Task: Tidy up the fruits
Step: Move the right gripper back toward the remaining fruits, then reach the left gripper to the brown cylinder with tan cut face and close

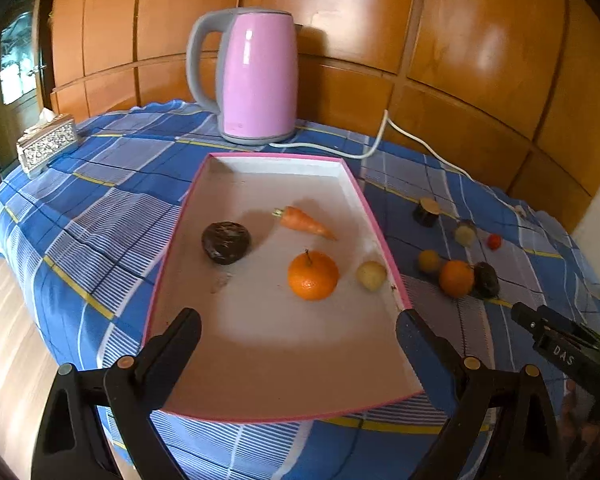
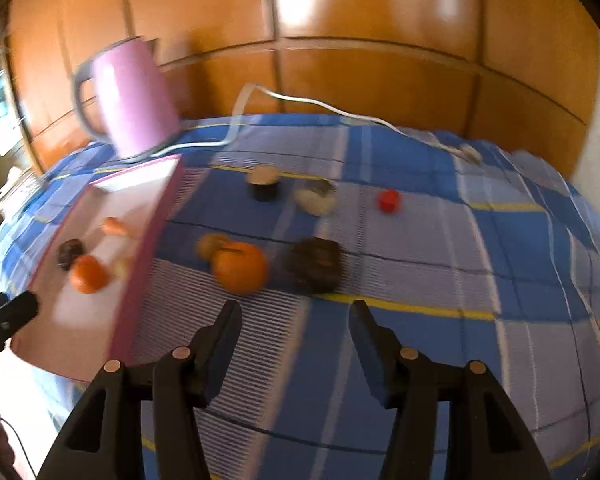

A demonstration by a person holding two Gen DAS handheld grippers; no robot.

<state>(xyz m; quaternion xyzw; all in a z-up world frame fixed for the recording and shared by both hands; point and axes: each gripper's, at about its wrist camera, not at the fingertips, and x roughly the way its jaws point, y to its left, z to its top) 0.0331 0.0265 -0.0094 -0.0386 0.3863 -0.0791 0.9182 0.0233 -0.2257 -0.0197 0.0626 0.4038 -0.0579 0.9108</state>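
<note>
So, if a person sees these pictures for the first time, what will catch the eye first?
Probably the pink kettle, standing tall at the back of the blue checked tablecloth. Next comes the pink-rimmed tray in front of it, holding a bright orange and a carrot. More fruits lie loose on the cloth to its right.

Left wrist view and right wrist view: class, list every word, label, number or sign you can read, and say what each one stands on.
"DAS": white letters on the black body of the right hand-held gripper, at the right edge of the left wrist view.
Pink kettle: a faint mark low on its side, too small to read.
Right wrist view: blurred, no readable text.
</note>
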